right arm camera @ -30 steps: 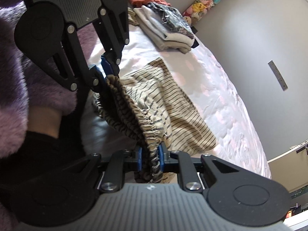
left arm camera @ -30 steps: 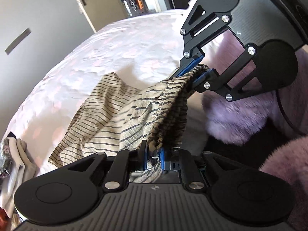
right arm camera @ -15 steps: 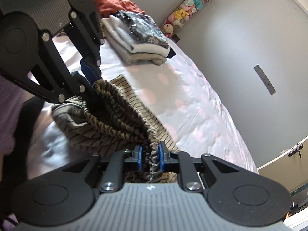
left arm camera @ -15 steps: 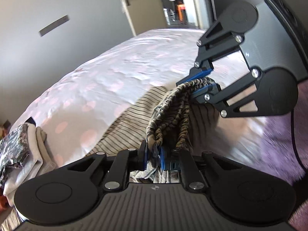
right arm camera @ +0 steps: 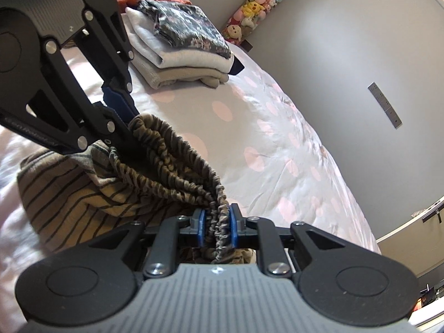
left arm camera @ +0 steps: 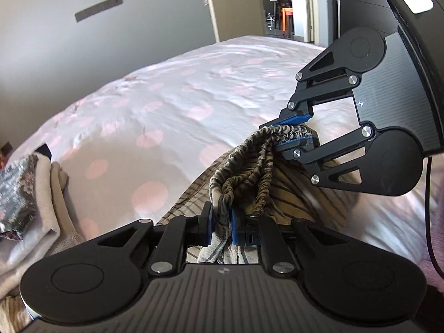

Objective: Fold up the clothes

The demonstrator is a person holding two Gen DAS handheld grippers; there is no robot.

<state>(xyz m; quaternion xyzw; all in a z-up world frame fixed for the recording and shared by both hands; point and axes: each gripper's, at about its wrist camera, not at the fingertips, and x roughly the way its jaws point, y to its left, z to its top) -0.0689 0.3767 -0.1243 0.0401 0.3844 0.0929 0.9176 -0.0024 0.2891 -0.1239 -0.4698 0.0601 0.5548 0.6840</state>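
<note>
You have a stack of folded grey and patterned clothes done on the pink-dotted white bed, while your left tongs and right tongs each clench the gathered elastic waistband of the beige black-striped garment, bunched and unfolded just above the bed.

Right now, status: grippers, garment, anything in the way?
Left gripper and right gripper both shut on the elastic waistband of the striped garment. Garment bunched, hanging onto the bed. Folded stack sits apart; path clear.
</note>
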